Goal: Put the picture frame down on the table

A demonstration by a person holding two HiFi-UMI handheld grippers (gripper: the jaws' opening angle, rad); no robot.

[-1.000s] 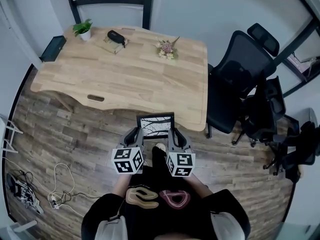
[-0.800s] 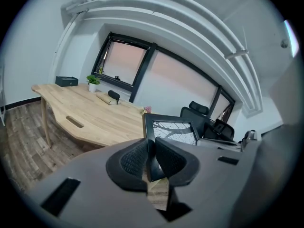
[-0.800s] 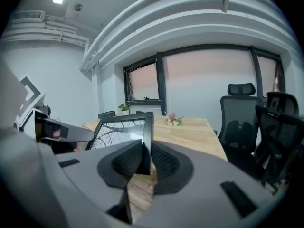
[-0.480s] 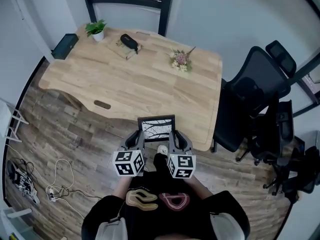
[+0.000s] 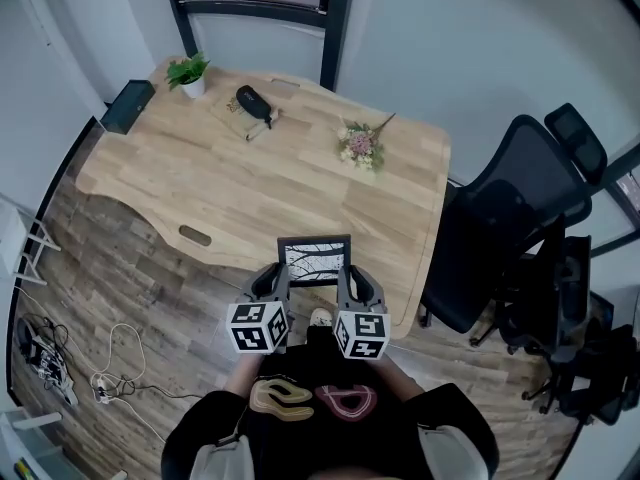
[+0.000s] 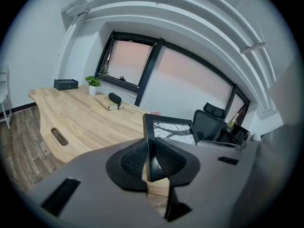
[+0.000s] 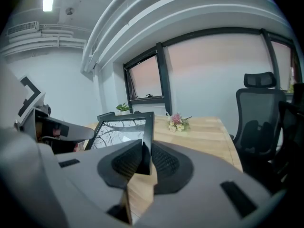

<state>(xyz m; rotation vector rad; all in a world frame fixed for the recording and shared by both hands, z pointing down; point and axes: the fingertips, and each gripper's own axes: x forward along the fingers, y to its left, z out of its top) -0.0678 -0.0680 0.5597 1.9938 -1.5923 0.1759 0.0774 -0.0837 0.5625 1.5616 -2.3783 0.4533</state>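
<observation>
A black picture frame (image 5: pixel 314 259) sits just below centre, gripped on its 9 o'clock edge by the left gripper (image 5: pixel 274 280) and on its 3 o'clock edge by the right gripper (image 5: pixel 349 280), over the near edge of the wooden table (image 5: pixel 200 188). On the table, a potted plant (image 5: pixel 188 71) and a dark box (image 5: pixel 126 106) stand at 11 o'clock, a book with a black case (image 5: pixel 252 108) on it at 12, a small bunch of flowers (image 5: pixel 360 146) at 1. Black office chairs (image 5: pixel 500 228) stand at 3 o'clock; cables (image 5: pixel 110 368) lie on the floor at 8
</observation>
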